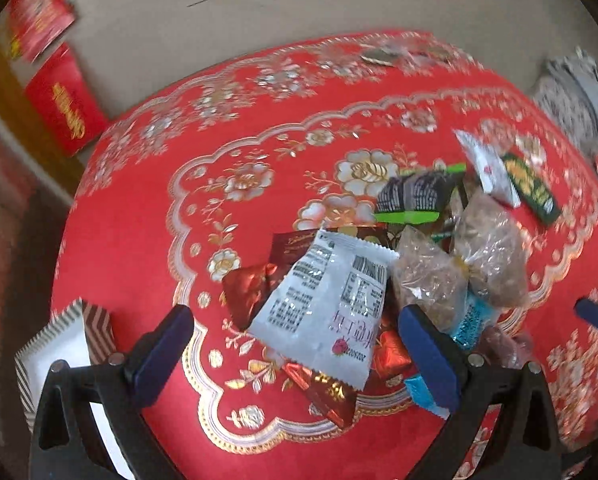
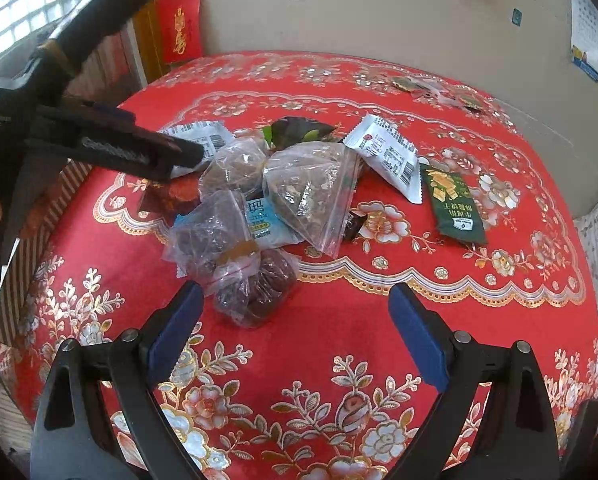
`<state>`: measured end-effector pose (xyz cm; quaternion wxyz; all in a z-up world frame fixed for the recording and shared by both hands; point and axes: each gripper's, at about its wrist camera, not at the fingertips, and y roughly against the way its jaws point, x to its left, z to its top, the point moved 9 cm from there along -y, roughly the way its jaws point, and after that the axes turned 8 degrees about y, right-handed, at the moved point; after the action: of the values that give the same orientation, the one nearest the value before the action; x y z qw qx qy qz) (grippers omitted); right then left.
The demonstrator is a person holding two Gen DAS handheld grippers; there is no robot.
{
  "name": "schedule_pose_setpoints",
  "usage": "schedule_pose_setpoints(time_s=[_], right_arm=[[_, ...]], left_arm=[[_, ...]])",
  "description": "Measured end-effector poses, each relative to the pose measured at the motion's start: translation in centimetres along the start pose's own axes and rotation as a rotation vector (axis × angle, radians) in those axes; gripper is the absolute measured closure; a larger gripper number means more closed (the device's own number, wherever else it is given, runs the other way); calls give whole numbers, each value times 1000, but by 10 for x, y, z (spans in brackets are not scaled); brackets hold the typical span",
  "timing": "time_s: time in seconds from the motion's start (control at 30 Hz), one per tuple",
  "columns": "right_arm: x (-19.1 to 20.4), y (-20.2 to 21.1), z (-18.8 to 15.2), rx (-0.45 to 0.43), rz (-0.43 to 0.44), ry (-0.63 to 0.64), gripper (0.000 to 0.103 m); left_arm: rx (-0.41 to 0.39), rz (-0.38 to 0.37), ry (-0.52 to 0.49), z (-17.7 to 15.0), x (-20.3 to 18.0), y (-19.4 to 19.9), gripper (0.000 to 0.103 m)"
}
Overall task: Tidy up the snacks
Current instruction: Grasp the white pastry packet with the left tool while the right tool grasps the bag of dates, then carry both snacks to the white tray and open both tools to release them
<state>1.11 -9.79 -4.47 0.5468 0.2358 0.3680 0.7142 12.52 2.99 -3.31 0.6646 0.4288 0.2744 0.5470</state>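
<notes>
A pile of snacks lies on the red flowered tablecloth (image 1: 147,208). My left gripper (image 1: 297,360) is open just above it. A white barcode packet (image 1: 327,304) lies between its fingers, on top of red candy wrappers (image 1: 247,292). Clear bags of brown snacks (image 1: 495,248) sit to the right, beside a black and green packet (image 1: 415,196). My right gripper (image 2: 297,334) is open with nothing between its fingers. It stands just short of a clear bag of dark snacks (image 2: 259,284). Behind that bag are a blue packet (image 2: 265,216), another white packet (image 2: 387,152) and a dark green packet (image 2: 455,204).
A striped box (image 1: 59,344) with a white inside stands at the table's left edge. Small wrappers (image 2: 431,88) lie by the far edge, close to the wall. Red paper hangings (image 2: 181,24) are on the wall at the left. Bare cloth stretches in front of the pile.
</notes>
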Motion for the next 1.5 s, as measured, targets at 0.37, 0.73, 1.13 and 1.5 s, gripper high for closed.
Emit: schedule_pose_setpoints(time_s=[0.37,0.73,1.13,1.5], right_arm=[[7,-4,6,9,-11,30,9],[29,-22,20,53,19,219,9],[33,-20,2,50,199,147,53],[50,14,13,-24,237,143,53]], left_arm=[[29,-32,-57,2,-12,-16,27],[9,-25,-74,2,-5,-13,44],[-37,-51,25,-5,10,11,48],[-91,-90,90,-23,28,51,48]])
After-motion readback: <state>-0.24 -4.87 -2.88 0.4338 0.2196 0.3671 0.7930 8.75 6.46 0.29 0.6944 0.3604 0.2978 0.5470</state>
